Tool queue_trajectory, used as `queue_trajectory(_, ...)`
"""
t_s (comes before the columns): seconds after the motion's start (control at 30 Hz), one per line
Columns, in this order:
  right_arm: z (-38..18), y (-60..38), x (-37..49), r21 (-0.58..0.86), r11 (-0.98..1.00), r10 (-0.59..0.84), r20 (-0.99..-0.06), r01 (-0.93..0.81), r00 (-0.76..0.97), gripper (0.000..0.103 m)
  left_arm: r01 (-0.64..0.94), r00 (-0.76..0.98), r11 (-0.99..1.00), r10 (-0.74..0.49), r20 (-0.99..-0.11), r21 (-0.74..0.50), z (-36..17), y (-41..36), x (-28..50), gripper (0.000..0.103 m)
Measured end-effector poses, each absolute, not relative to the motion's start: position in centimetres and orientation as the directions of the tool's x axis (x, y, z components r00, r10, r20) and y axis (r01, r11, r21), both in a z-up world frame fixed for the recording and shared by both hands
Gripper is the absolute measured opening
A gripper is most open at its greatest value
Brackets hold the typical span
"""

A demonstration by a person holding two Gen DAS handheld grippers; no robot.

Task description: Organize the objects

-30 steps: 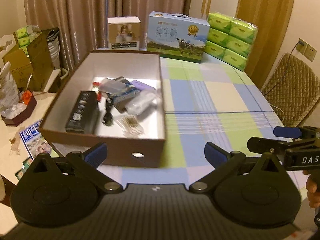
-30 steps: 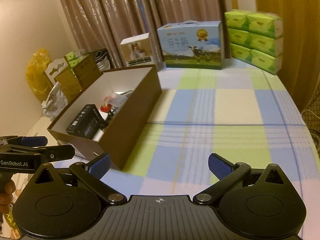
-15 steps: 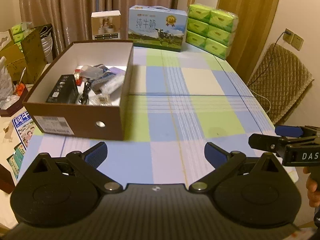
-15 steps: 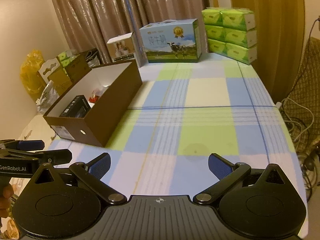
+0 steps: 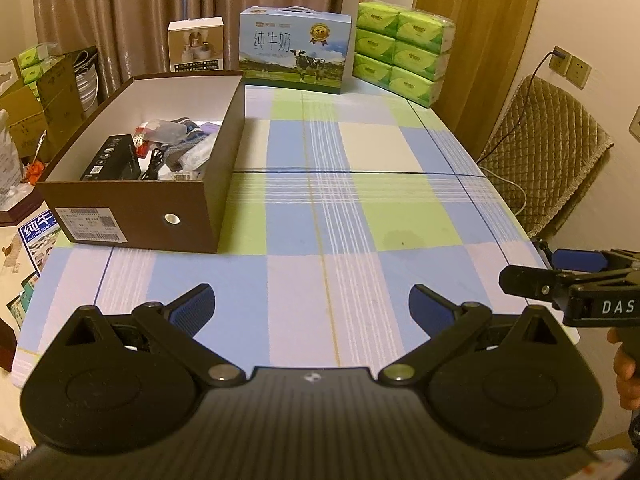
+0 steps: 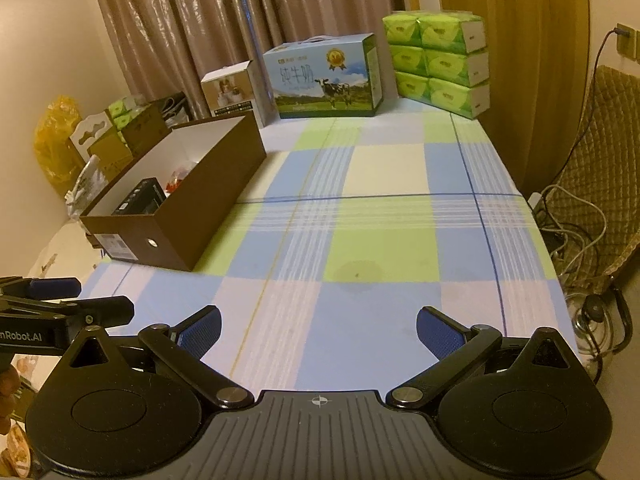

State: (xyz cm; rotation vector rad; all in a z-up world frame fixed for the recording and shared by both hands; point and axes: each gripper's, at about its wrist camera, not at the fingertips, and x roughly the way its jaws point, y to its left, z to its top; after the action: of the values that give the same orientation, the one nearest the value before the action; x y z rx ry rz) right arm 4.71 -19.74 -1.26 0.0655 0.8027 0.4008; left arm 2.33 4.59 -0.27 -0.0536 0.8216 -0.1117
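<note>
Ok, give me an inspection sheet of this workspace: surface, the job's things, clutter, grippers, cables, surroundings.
Surface: checked tablecloth, bare in the middle, with a faint stain.
Job's things: brown shoebox at the table's left side, open, holding a black box, a black cord and small packets.
Clutter: milk carton, small white box and stacked green tissue packs along the far edge.
Grippers: left gripper and right gripper both open, holding nothing, at the near edge.
Cables: tangle of wires beside the table's right side; a cable runs to a wall socket.
Surroundings: curtains, quilted chair, cardboard boxes at left.
</note>
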Motion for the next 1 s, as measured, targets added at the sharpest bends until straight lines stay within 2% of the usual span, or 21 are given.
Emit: queue_trajectory(1.0,-2.0,-19.6,5.8,0.207,0.920,0.378,-0.697,-0.333,0.609,0.101,0.049,0.674,0.995,-0.094,-0.733,-0.083,-0.4,4.6,3.1,0.102)
